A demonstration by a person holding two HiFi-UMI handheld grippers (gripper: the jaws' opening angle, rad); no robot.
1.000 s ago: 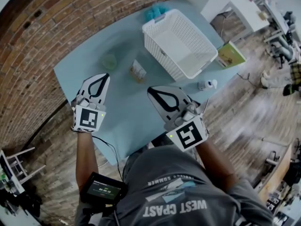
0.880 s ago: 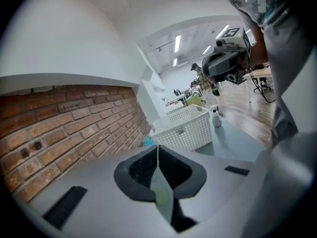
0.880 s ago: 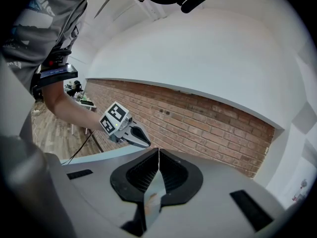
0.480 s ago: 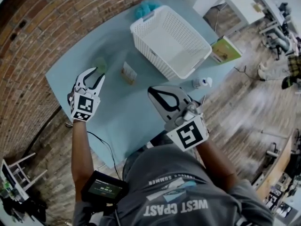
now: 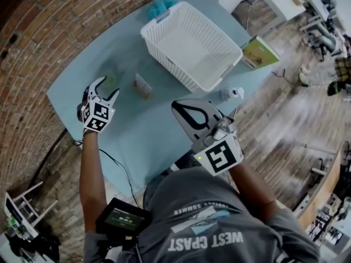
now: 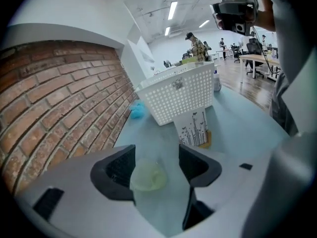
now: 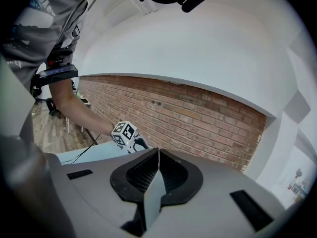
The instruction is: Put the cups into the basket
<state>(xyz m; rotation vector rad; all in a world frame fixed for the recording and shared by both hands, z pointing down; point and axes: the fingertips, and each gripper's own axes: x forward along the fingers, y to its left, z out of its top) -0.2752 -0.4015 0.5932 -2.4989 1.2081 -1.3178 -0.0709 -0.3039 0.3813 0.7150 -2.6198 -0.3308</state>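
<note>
Here: translucent pale-green round cup (image 6: 146, 176), white perforated rectangular basket (image 6: 181, 98).

This is an open office: long desks (image 6: 258, 59) in a bright hall, strip lights (image 6: 172, 10) above, a brick wall (image 6: 54, 98), wooden floor (image 5: 290, 130).

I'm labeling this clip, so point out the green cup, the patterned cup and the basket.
green cup (image 6: 146, 176), left gripper view, its middle.
patterned cup (image 6: 194, 130), left gripper view, its printed side.
basket (image 5: 171, 64), head view, its near wall.
</note>
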